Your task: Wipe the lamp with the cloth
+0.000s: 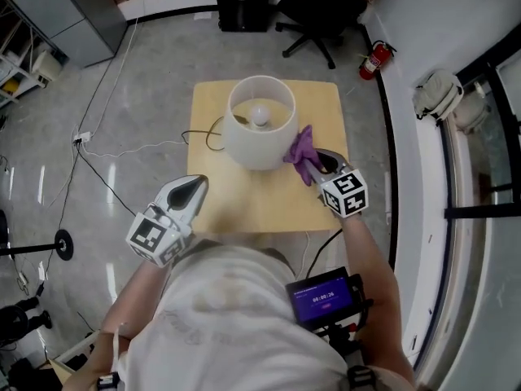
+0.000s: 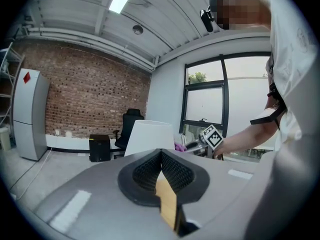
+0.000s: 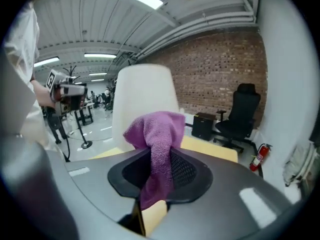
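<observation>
A lamp with a white drum shade [image 1: 259,129] and a bare bulb [image 1: 260,116] stands on a small wooden table [image 1: 269,198]. My right gripper [image 1: 309,163] is shut on a purple cloth [image 1: 299,147], which bunches against the right side of the shade. In the right gripper view the cloth [image 3: 158,134] hangs out between the jaws, with the shade [image 3: 145,99] just behind it. My left gripper [image 1: 198,185] hovers over the table's front left, apart from the lamp, jaws together and empty. From the left gripper view, the shade [image 2: 150,136] and the right gripper [image 2: 194,144] lie ahead.
The lamp's cord [image 1: 213,133] loops off the table's left side, and white cables [image 1: 114,149] cross the floor. A black office chair [image 1: 321,10], a black box [image 1: 242,2] and a fire extinguisher [image 1: 374,59] stand beyond the table. A glass wall [image 1: 480,177] runs on the right.
</observation>
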Tool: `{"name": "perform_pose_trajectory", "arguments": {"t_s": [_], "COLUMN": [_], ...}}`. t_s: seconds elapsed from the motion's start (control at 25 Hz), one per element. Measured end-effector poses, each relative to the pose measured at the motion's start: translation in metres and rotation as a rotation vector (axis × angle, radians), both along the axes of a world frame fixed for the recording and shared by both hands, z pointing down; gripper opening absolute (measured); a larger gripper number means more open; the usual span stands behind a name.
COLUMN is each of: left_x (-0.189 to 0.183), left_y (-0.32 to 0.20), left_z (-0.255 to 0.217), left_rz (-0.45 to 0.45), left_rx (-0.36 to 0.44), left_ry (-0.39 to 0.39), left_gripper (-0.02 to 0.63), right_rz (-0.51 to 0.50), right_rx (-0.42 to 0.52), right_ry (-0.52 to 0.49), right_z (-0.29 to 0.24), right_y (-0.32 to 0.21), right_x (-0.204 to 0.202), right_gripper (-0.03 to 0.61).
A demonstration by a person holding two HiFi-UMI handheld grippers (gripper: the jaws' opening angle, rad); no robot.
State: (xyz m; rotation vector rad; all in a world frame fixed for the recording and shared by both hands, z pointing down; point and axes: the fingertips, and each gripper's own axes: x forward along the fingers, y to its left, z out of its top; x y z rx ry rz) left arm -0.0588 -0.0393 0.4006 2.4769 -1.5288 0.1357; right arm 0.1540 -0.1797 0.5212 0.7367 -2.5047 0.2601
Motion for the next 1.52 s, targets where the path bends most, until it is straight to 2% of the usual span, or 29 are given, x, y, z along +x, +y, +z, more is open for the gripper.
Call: {"name": "perform_pose_trajectory", "arguments": {"t_s": [0.08,0.16,0.24,0.32,0.4,0.48,0.6,0.68,0.76,0.88,0.96,1.08,1.2,1.28,1.36,1.44,1.52], "left_x": [-0.007,-0.014,-0.020,-0.027,-0.035,-0.043,-0.051,-0.060,-0.071,-0.087,-0.095,-0.095,-0.092,-0.091,-0.087,-0.084,-0.081], "left_y": [0.002,0.005,0.007,0.011,0.016,0.020,0.027,0.033,0.037,0.042,0.046,0.050,0.050,0.050,0.048,0.045,0.043], "left_z": [0.001,0.001,0.001,0.002,0.005,0.008,0.010,0.013,0.016,0.020,0.024,0.023,0.021,0.022,0.023,0.023,0.023], "left_rz": [-0.011,-0.027,-0.043,-0.055,-0.066,-0.075,-0.108,-0.141,-0.162,-0.183,-0.200,-0.196,-0.180,-0.170,-0.156,-0.142,-0.132], "left_rx": [0.003,0.008,0.016,0.027,0.037,0.045,0.053,0.055,0.054,0.050,0.046,0.060,0.067,0.065,0.066,0.068,0.068], "left_ry": [0.014,0.033,0.059,0.081,0.096,0.110,0.144,0.165,0.177,0.188,0.189,0.157,0.140,0.139,0.139,0.136,0.136], "left_gripper": [0.002,0.002,0.002,0.002,0.002,0.002,0.002,0.002,0.002,0.002,0.002,0.002,0.002,0.002,0.002,0.002,0.002], "right_rz": [0.022,-0.030,-0.143,-0.297,-0.465,-0.625,-0.826,-0.928,-0.985,-0.979,-0.895,-0.720,-0.628,-0.604,-0.606,-0.639,-0.700], "right_rx": [0.081,0.176,0.257,0.315,0.360,0.397,0.402,0.368,0.334,0.292,0.236,0.106,0.088,0.119,0.177,0.222,0.206], "right_ry": [-0.035,-0.053,-0.028,0.059,0.226,0.469,0.828,0.989,1.075,1.109,1.090,0.972,0.928,0.964,1.060,1.180,1.266], "right_z": [-0.052,-0.114,-0.169,-0.204,-0.213,-0.199,-0.158,-0.130,-0.109,-0.092,-0.083,-0.080,-0.090,-0.096,-0.100,-0.100,-0.096], "right_y": [-0.021,-0.035,-0.038,-0.032,-0.022,-0.017,-0.020,-0.019,-0.015,-0.013,-0.020,-0.030,-0.041,-0.045,-0.047,-0.043,-0.033], "right_x": [0.006,-0.004,-0.030,-0.067,-0.107,-0.137,-0.157,-0.162,-0.165,-0.178,-0.186,-0.190,-0.185,-0.180,-0.171,-0.160,-0.151], "right_gripper": [0.101,0.101,0.101,0.101,0.101,0.101,0.101,0.101,0.102,0.104,0.106,0.106,0.104,0.104,0.104,0.103,0.101]}}
